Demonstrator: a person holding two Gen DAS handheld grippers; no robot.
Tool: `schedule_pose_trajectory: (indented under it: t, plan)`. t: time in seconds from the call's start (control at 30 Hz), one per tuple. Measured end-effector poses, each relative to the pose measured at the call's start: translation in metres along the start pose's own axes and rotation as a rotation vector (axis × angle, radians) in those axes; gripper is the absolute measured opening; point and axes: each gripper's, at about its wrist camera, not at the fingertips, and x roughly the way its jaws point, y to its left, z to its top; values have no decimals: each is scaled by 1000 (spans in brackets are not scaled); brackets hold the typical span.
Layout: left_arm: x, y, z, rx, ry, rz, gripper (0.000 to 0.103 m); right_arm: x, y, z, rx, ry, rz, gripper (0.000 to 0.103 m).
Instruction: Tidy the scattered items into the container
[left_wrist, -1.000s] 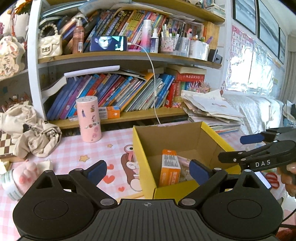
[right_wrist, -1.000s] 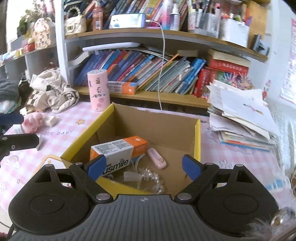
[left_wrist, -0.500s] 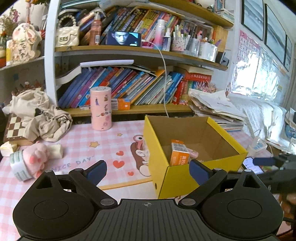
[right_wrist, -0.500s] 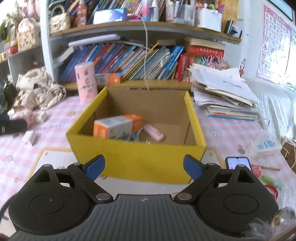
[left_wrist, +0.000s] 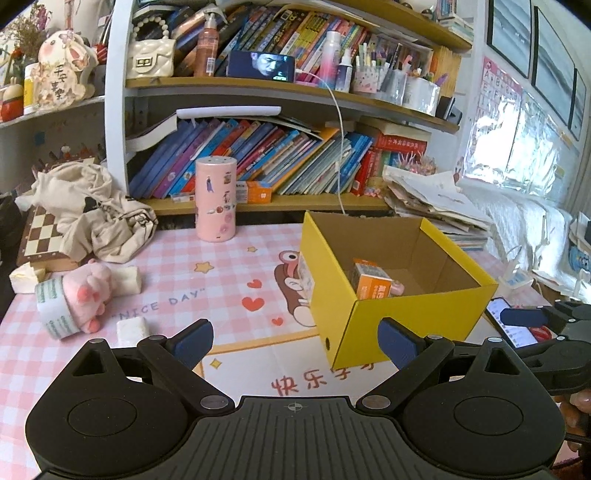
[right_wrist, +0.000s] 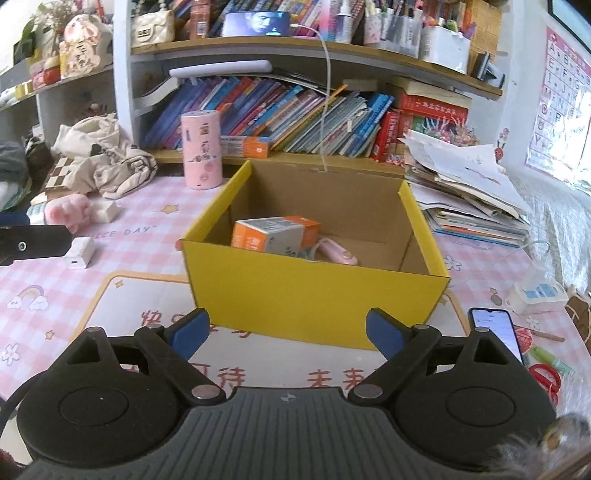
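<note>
A yellow cardboard box (right_wrist: 317, 295) (left_wrist: 417, 317) stands on the pink checked table mat. Inside it lie an orange and white carton (right_wrist: 275, 236) (left_wrist: 373, 284) and a small pink device (right_wrist: 338, 253). My right gripper (right_wrist: 288, 332) hangs open just in front of the box's near wall, with nothing between its fingers. My left gripper (left_wrist: 295, 341) is open and empty too, over the mat at the box's near left corner. On the mat to the left lie a pink plush paw (left_wrist: 86, 290) (right_wrist: 68, 206) with a tape roll (left_wrist: 55, 310) and a small white charger block (left_wrist: 133, 326) (right_wrist: 79, 251).
A pink cylinder (left_wrist: 216, 199) stands before the bookshelf (left_wrist: 258, 203). Crumpled cloth (left_wrist: 96, 210) and a chessboard (left_wrist: 40, 236) fill the far left. Right of the box are a phone (right_wrist: 496, 332), red scissors (right_wrist: 545, 376), a white plug (right_wrist: 537, 293) and piled papers (right_wrist: 469, 192).
Both grippers have drawn back from above the box toward the near edge and sunk a little. The box, once under the fingers, now stands wholly ahead of them.
</note>
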Motion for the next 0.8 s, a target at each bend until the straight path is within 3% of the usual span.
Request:
schedule_pose_trajectory:
  t: [0.8]
  plan:
    - [-19, 52, -26, -89, 66, 58, 98, 10, 77, -2, -146, 64, 114, 92]
